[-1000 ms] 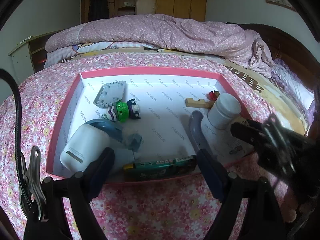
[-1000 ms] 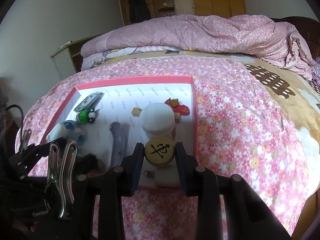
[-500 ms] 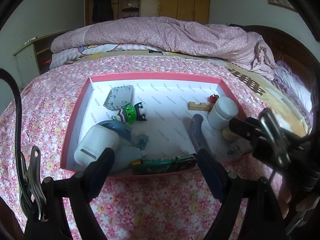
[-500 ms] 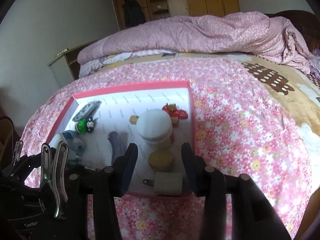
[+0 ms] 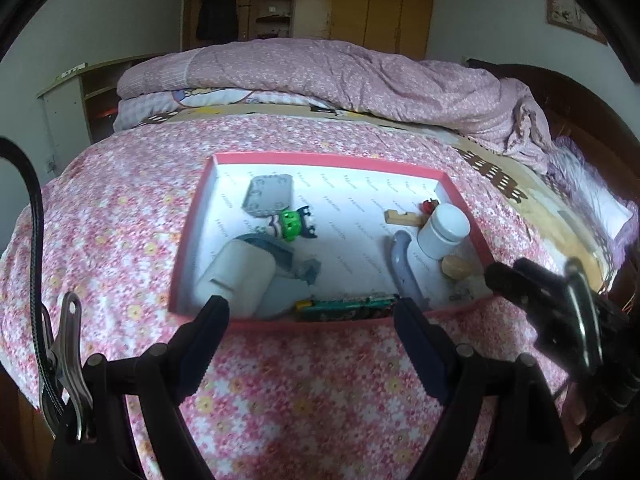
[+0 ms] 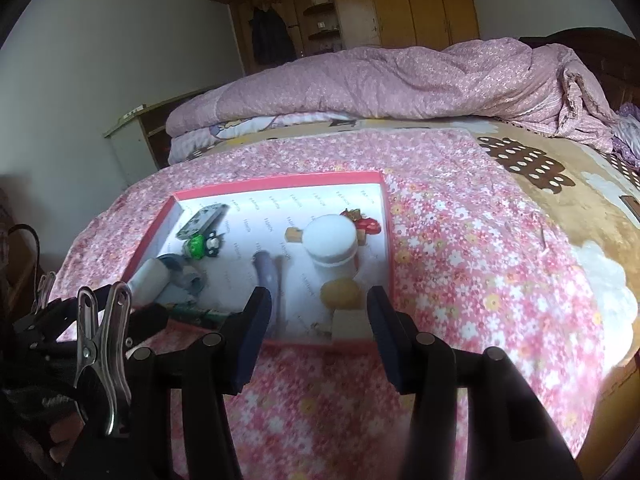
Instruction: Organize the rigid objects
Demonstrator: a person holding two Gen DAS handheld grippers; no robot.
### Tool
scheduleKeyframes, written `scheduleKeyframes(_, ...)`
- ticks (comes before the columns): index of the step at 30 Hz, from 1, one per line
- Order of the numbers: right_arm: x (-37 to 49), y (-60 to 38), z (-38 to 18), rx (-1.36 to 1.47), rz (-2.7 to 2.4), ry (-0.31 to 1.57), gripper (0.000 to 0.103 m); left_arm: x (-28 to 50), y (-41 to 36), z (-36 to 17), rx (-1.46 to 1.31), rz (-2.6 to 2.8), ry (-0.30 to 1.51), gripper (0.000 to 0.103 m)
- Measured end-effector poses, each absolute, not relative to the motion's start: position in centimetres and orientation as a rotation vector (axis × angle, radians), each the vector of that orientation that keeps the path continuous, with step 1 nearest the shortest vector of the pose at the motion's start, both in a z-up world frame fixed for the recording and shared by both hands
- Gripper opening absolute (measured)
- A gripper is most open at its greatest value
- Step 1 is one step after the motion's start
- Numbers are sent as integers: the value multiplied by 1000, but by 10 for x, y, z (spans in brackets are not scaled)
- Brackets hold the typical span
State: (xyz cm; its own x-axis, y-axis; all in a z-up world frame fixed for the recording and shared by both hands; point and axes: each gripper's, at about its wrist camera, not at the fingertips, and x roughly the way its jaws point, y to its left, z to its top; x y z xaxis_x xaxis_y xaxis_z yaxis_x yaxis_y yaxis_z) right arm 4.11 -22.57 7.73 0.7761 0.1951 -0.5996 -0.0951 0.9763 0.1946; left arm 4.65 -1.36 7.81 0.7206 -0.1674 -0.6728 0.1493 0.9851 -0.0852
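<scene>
Both tools sit back at the near edge of the pink box [image 6: 384,216] on the flowered bedspread [image 6: 472,264], and neither one has anything in it. The right tool [image 6: 318,312] is spread wide, its two dark fingers [image 6: 256,320] framing the box's near right corner, empty air between them. Right there in that corner lies the round wooden chess piece [image 6: 341,294], flat on the white box floor, just in front of the white jar [image 6: 331,240] and beside a small pale block [image 6: 350,326] against the near wall. Behind the jar, a red toy [image 6: 366,224] and a wooden bit [image 6: 294,235]; to the jar's left, a grey curved handle [image 6: 266,270]. Over on the left tool [image 5: 310,320], jaws wide too, hovering above the near wall with nothing gripped. From its camera the box [image 5: 192,220] shows the white charger-like block [image 5: 236,276] in the near left corner, a green figure [image 5: 292,224] beyond it, a grey plate [image 5: 268,196] farther back, and a green stick [image 5: 348,306] lying along the near wall. The chess piece [image 5: 456,268] shows up here as well, tucked near the jar [image 5: 442,230]. The right tool's dark tip [image 5: 516,280] pokes in from the side, close to the box's right corner. Rumpled quilt [image 5: 340,76] at the back of the bed.
</scene>
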Motion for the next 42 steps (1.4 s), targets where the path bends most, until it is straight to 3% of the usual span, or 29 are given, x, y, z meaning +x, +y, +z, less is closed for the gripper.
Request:
scheduleKeyframes(8,11,-212,76,131,182,682,71,24,-2,74,-32,-134,774,88)
scheduleKeyframes(21,-14,-209,31,145,134,850,73,0,9,37,-36,-111,902,88)
scheduleKeyframes(23,-13,-211,27,151,110,863,83,0,9,32,-39,-114,920,88)
scheduleKeyframes(25,-13,-212,23,148,87,869,86,1,8,28,-39,-109,933,88)
scheduleKeyframes(42,-9,-200,2,47,17,915,91,9,-4,8,74,-83,983,96)
